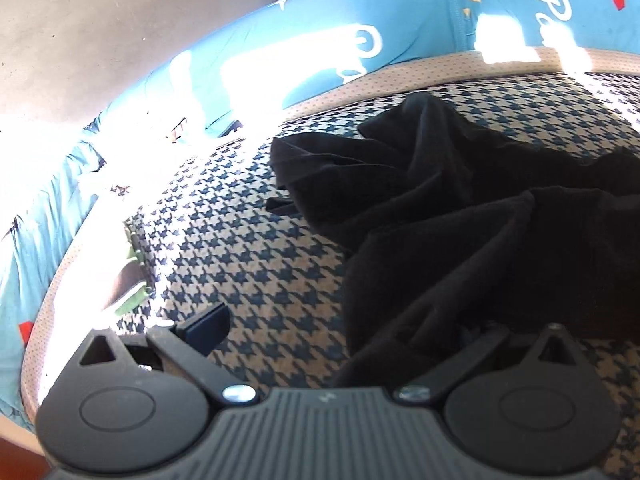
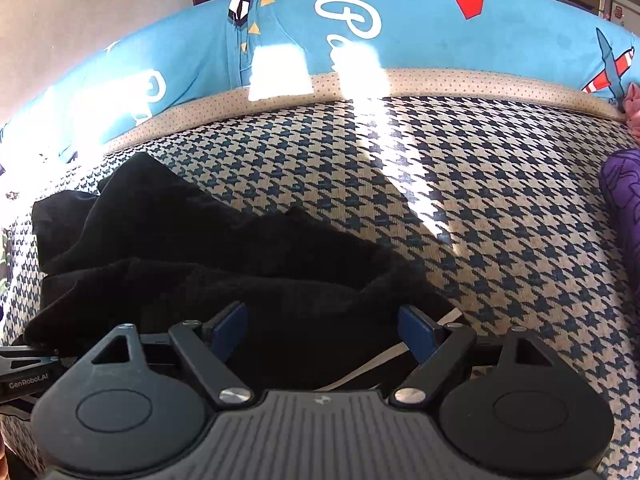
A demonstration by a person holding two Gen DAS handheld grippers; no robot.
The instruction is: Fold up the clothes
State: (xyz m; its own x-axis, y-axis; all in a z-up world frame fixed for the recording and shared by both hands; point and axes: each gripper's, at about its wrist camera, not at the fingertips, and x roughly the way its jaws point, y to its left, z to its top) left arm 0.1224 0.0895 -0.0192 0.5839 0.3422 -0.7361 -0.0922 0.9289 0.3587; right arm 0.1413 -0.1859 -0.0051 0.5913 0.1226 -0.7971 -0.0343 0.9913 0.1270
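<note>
Both grippers sit low over a bed, each pointing forward across it. The right gripper [image 2: 323, 330] fills the bottom of the right wrist view; its two blue-padded fingers [image 2: 229, 330] stand wide apart, with a crumpled black fabric garment [image 2: 192, 248] lying between and ahead of them. A pale strap or trim of the garment runs under the right-hand finger at the lower centre of that frame.

The left gripper [image 1: 340, 328] fills the bottom of the left wrist view. Only one blue-padded finger shows, at the lower left of the frame; the other is buried under a fold of the black garment [image 1: 460, 216] at the lower right. The spread looks wide, but whether the hidden finger grips any cloth cannot be told.

The garment lies in a rumpled heap, spreading from centre to right edge in the left view and across the left half in the right view. Its shape is hard to make out in the dark folds.

The bed carries a navy and cream houndstooth-patterned cover [image 2: 460, 208] edged by a beige dotted border [image 2: 460, 80]. Behind it, along the top of both frames, rises a bright blue printed sheet [image 2: 420, 32] with white lettering, red shapes and an aeroplane. Strong sunlight bleaches patches at upper left. A purple patterned cloth [image 2: 624, 200] is cut off at the right edge. A plain pale wall [image 1: 100, 32] fills the upper left.
</note>
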